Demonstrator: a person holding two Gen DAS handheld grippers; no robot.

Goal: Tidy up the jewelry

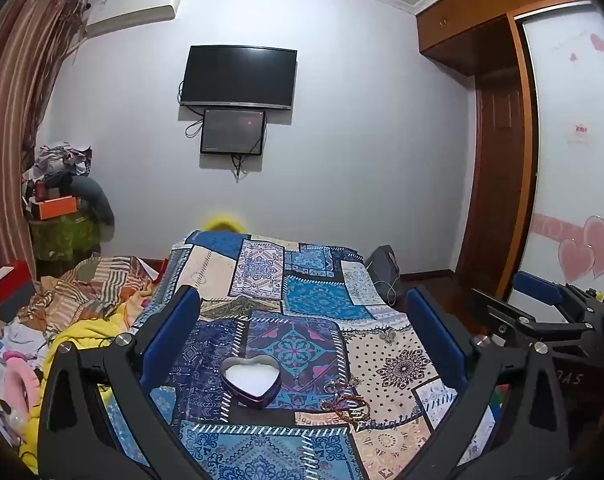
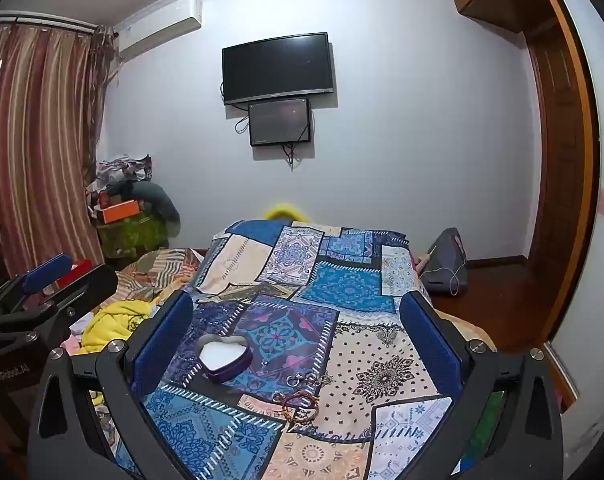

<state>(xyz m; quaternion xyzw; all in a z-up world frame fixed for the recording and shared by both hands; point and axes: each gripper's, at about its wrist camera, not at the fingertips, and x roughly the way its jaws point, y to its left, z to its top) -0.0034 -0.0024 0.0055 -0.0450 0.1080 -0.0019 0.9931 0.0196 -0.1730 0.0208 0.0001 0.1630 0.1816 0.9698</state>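
An open heart-shaped tin with a white lining sits on the patterned bedspread; it also shows in the right wrist view. Bracelets lie in a small pile just right of it, with rings beside them. In the right wrist view the bracelets and rings lie below and right of the tin. My left gripper is open and empty above the bed, behind the tin. My right gripper is open and empty too.
A heap of yellow and striped bedding lies left of the bedspread. Boxes and clothes are stacked in the far left corner. A grey bag sits on the floor at right. A wardrobe stands at right.
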